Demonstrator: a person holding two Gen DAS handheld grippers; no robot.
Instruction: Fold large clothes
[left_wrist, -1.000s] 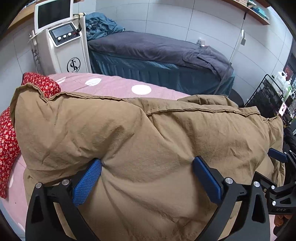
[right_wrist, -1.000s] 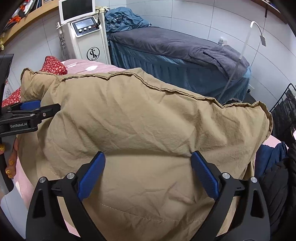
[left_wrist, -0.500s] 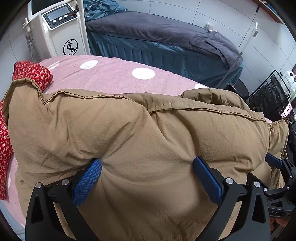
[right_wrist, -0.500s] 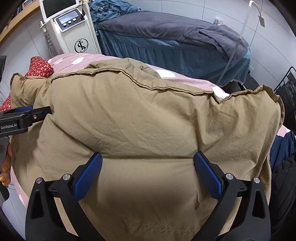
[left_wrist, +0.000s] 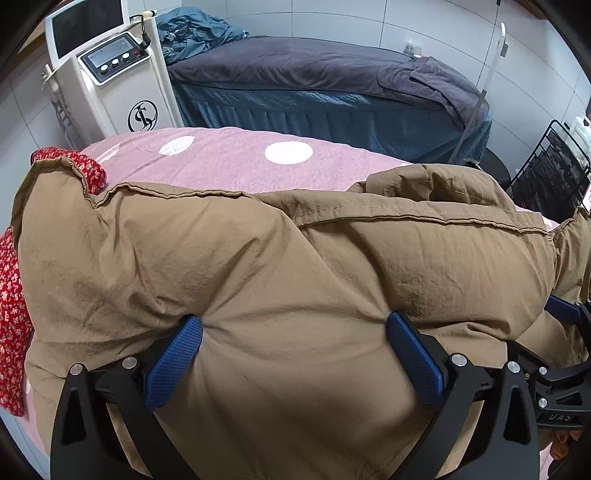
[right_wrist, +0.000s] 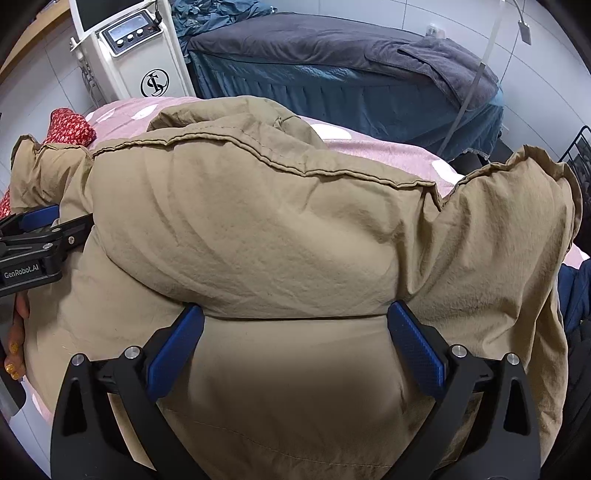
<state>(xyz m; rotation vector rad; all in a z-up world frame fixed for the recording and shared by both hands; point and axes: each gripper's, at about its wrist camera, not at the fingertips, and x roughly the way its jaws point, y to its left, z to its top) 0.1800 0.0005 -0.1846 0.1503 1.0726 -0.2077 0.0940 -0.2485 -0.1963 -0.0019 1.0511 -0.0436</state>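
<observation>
The tan padded coat (left_wrist: 280, 280) lies heaped on the pink bed (left_wrist: 229, 162), bulging ahead of both sets of fingers. Left gripper (left_wrist: 295, 347) and right gripper (right_wrist: 295, 332) stand spread wide, pressed against it. It looks soft, bulky, light; grip the stitched hems.

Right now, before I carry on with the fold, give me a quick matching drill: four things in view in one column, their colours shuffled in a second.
Things:
1. padded coat
2. near bedsheet
3. garment at the coat's left end
4. far bed's skirt

Colours:
A. red with small flowers
B. teal blue
C. tan
D. pink with white dots

Pairs: 1-C, 2-D, 3-A, 4-B
</observation>
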